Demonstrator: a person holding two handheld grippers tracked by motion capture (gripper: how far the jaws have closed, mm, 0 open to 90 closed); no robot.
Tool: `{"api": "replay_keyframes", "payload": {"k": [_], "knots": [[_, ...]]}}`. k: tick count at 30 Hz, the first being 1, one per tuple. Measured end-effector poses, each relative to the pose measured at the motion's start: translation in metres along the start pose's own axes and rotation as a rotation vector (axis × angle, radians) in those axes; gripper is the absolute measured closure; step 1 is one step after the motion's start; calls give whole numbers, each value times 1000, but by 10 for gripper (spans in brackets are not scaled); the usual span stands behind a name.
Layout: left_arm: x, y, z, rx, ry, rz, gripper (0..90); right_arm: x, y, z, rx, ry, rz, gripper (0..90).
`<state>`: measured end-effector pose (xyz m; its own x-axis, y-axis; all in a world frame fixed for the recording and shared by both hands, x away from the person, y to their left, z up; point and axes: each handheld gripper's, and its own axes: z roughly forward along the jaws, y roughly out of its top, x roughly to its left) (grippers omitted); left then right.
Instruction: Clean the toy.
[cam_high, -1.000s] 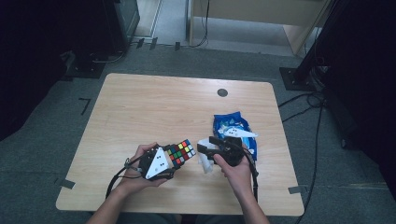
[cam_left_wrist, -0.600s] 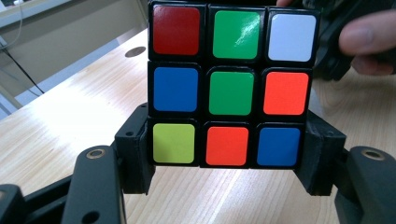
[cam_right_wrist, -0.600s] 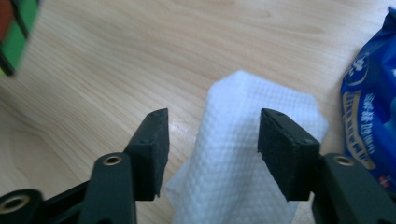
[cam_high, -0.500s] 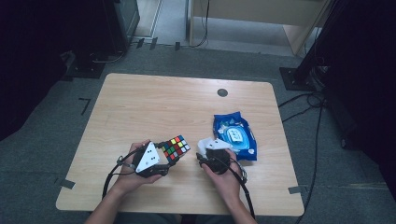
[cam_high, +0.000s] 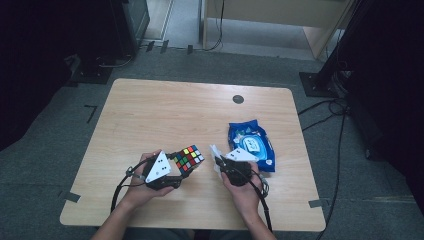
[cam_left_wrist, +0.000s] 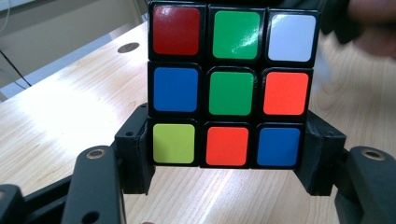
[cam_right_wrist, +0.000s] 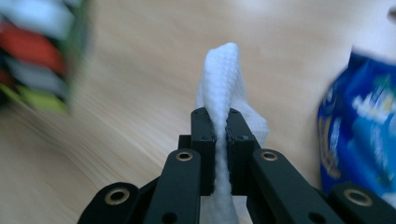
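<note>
Near the table's (cam_high: 150, 115) front edge, the left gripper (cam_high: 172, 170) clamps the puzzle cube (cam_high: 188, 158) by its sides. The right gripper (cam_high: 220, 165), pinching a white wipe (cam_right_wrist: 226, 74), has drawn back toward the blue wipe pack (cam_high: 252, 145), leaving a gap; the next wiping stroke looks due.
</note>
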<state>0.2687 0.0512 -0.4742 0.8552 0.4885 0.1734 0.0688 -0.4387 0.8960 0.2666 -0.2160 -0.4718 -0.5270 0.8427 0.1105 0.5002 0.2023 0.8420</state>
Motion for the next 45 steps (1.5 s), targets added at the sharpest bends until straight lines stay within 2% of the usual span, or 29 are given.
{"api": "replay_keyframes", "payload": {"k": [3,5,7,8,11,14,17,21,24,26,29,31,33,34,37,38,40,42,45], "knots": [[-2,0,2,0,-9,-2,343,8,13,-18,-106,63,12,860],[-5,1,4,2,-17,3,343,17,21,-30,-183,141,12,859],[-9,1,7,5,-25,8,343,26,26,-37,-229,184,-14,859],[-10,2,7,7,-28,12,343,33,28,-40,-251,223,-32,858],[-13,4,8,-1,-47,12,343,46,30,-42,-271,270,-81,858],[-16,6,7,-17,-53,17,343,55,26,-38,-255,260,-118,857],[-15,5,6,-19,-55,19,343,52,24,-35,-251,255,-69,855],[-14,6,3,-38,-52,21,343,40,21,-31,-238,216,-29,854],[-13,6,1,-43,-50,24,343,28,17,-25,-201,162,-6,852],[-13,6,1,-53,-53,18,343,18,12,-19,-156,108,16,852],[-11,7,1,-47,-51,14,344,10,6,-16,-135,87,61,852],[-11,5,2,-35,-49,13,343,10,8,-20,-169,113,73,852],[-12,4,4,-25,-50,15,343,15,13,-27,-210,141,62,851],[-12,4,5,-23,-50,16,343,20,16,-31,-240,177,43,851],[-15,6,6,-28,-56,19,344,37,22,-37,-275,239,-22,849],[-15,6,5,-28,-57,23,343,44,23,-37,-270,242,-46,849],[-16,6,5,-22,-53,30,343,48,23,-35,-261,239,-51,846],[-16,6,4,-28,-59,25,343,45,21,-33,-253,231,-31,847],[-17,8,3,-26,-52,38,343,37,16,-29,-241,210,10,849]]}}
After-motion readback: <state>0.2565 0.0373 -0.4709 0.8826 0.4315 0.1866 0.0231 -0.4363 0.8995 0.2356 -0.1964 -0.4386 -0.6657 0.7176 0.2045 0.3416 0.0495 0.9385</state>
